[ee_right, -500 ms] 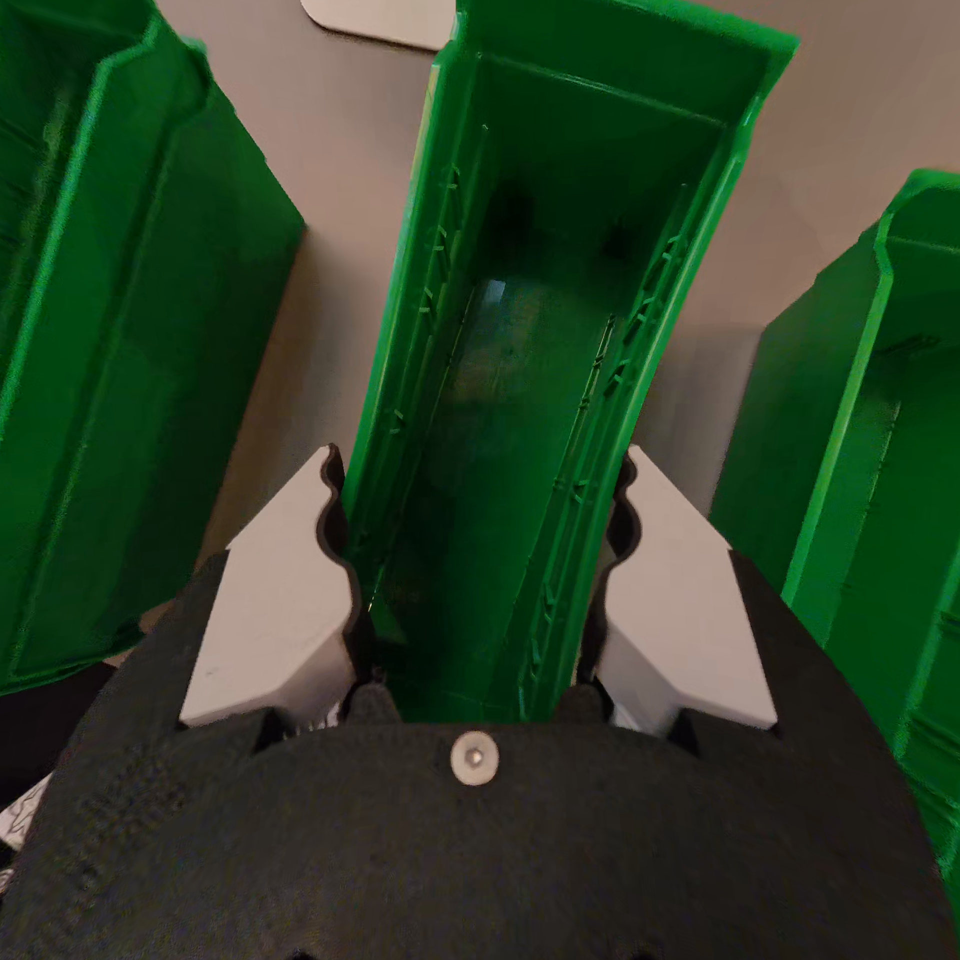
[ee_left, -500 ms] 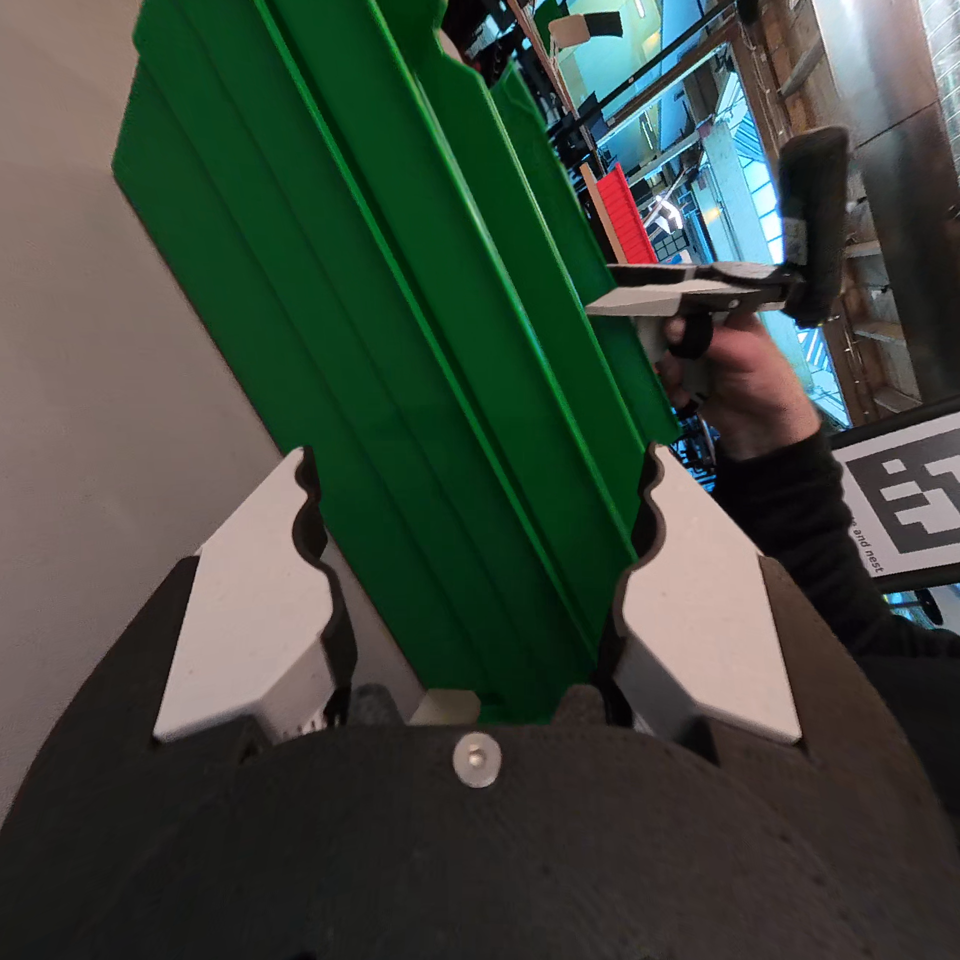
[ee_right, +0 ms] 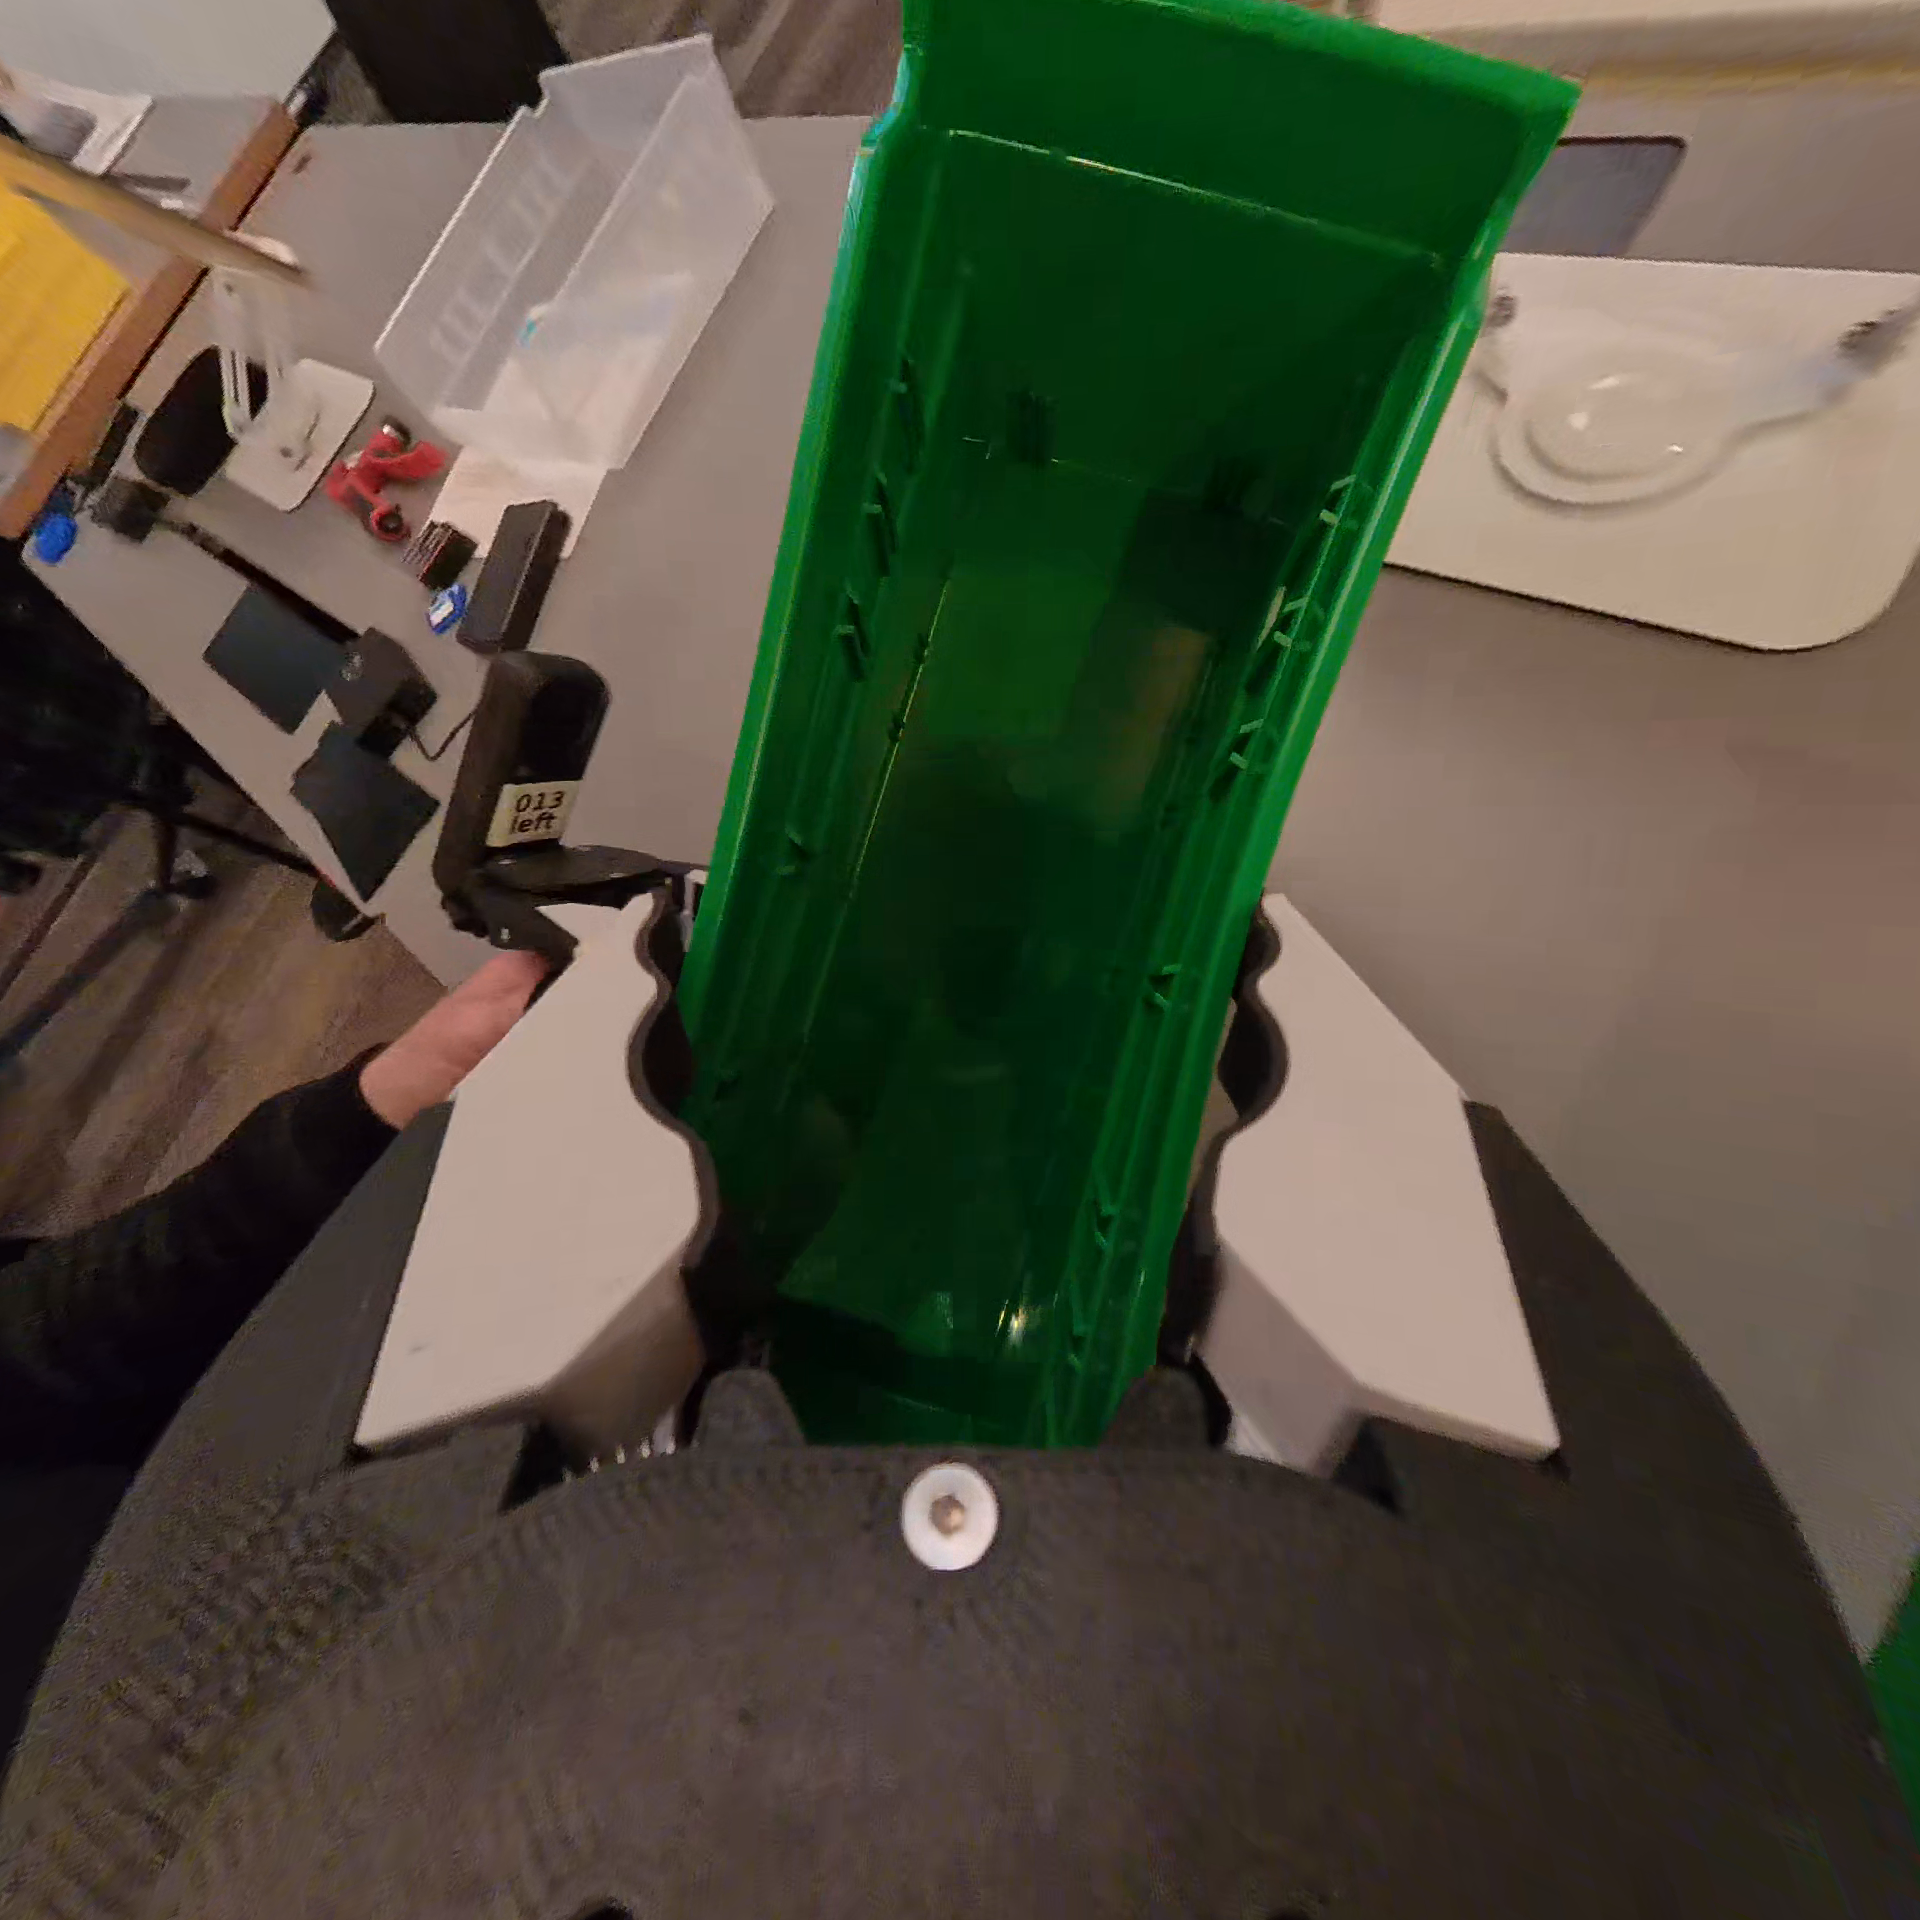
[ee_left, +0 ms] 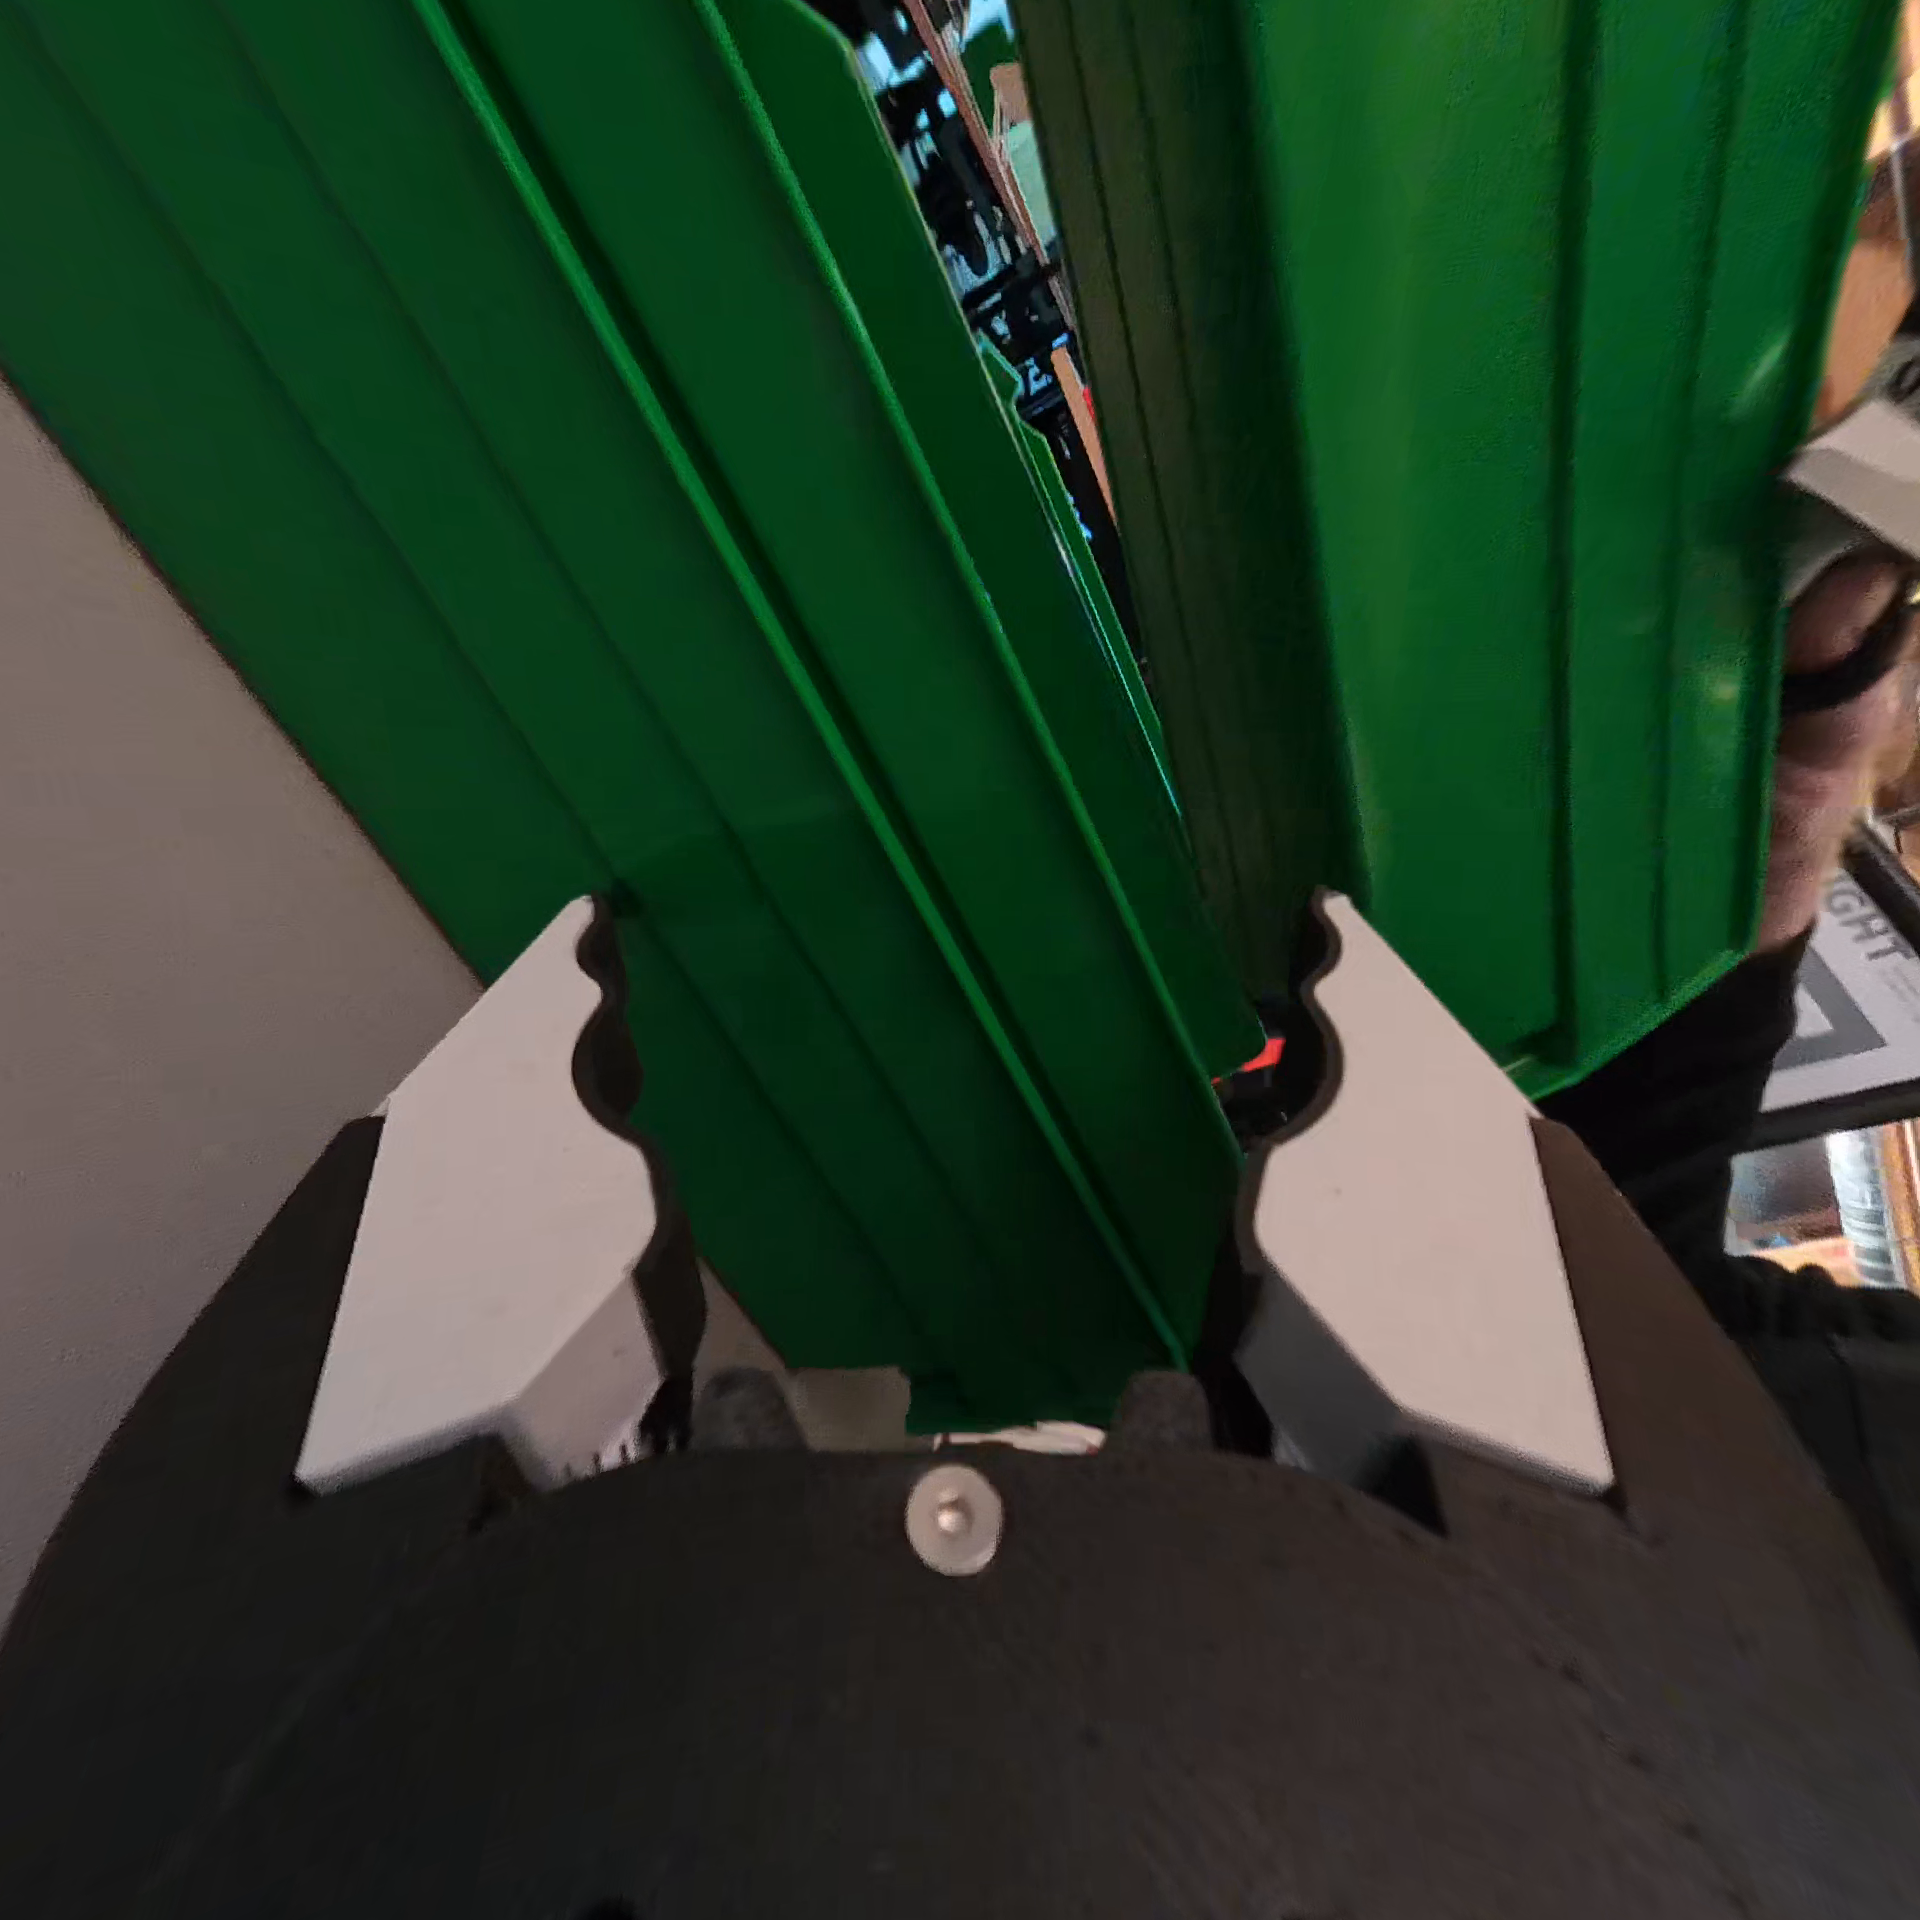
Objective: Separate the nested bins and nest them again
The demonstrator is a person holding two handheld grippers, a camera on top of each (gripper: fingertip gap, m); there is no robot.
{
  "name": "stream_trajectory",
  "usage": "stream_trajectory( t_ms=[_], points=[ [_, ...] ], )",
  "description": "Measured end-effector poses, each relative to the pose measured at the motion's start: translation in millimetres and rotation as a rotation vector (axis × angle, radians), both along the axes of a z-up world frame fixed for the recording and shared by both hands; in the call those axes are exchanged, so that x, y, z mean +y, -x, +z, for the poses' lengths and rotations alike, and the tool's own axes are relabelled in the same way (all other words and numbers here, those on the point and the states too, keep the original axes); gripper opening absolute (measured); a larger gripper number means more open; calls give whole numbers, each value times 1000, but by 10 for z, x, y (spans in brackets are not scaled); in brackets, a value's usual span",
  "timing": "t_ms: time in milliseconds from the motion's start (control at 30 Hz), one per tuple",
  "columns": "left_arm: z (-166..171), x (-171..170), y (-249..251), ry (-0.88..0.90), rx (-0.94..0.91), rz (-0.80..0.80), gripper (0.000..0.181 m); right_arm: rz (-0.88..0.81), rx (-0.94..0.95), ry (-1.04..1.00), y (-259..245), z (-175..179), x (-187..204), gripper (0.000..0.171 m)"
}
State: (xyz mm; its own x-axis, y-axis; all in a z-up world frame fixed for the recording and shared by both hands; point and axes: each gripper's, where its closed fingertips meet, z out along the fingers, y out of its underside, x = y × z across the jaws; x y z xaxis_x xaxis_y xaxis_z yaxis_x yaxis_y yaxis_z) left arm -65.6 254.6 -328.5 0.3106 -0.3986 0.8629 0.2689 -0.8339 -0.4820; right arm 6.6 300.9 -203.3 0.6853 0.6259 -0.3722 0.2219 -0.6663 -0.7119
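Observation:
My left gripper [ee_left: 961, 914] is shut across the width of a green bin [ee_left: 727, 623], seen from its outside and tilted over the grey table [ee_left: 156, 831]. My right gripper [ee_right: 958, 914] is shut on a second green bin [ee_right: 1091, 623], held in the air with its open inside facing me. That second bin also shows in the left wrist view [ee_left: 1455, 520], just right of the first one with a narrow gap between them. In the right wrist view the left gripper [ee_right: 530, 821] and the hand holding it [ee_right: 468, 1018] sit just left of my bin.
A clear plastic box [ee_right: 582, 312], a red tool [ee_right: 384, 478] and several dark devices lie on a far table at the left. A white tray with a glass bowl [ee_right: 1662, 447] is at the back right. A green corner [ee_right: 1896, 1662] shows at bottom right.
My right gripper has lifted its bin off the table and brought it close beside the left gripper's bin. The two neighbouring bins have left the right wrist view.

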Motion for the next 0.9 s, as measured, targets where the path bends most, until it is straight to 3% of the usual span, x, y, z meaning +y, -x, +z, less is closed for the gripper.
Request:
stream_trajectory(
  t_ms=[367,733,900],
  points=[
    [124,36,-18,79,-198,62,127,54,-103,1,392,4,-183,105],
    [193,-40,-162,124,-272,75,132,-41,8,49,231,44,-160,106],
    [175,-50,-191,108,-247,64,131,-45,-129,1,243,-143,-138,108]
  ],
)
